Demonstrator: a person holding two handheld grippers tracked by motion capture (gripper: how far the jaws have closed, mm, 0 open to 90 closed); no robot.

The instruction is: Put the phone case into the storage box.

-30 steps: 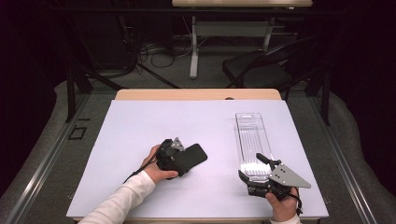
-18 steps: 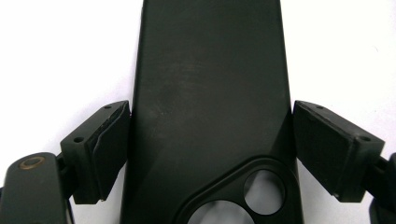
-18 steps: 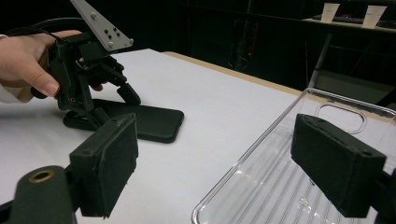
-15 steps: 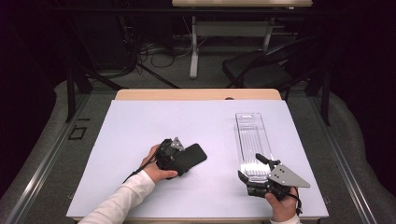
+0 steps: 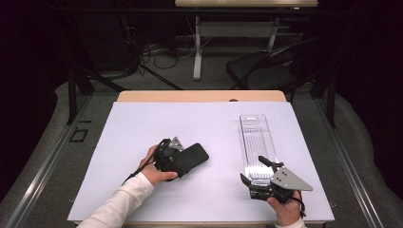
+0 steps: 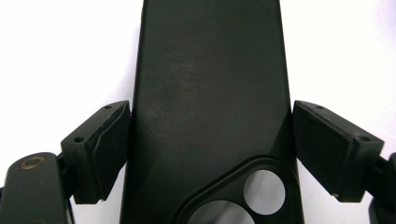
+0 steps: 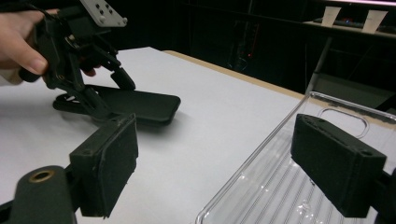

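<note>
Nothing moved vs earlier frames; left gripper [image 5: 177,153] jaws spread astride black phone case [image 5: 191,159] mid-table, not quite pinching; right gripper [image 5: 253,171] jaws wide apart at clear tray [image 5: 256,142] near end.

A black phone case [image 5: 189,159] near the table's [image 5: 142,123] front-middle and a clear tray [image 5: 256,137] along its right edge leave open passage between them.

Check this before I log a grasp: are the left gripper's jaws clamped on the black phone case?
No, both pads stand slightly off the phone case.
</note>
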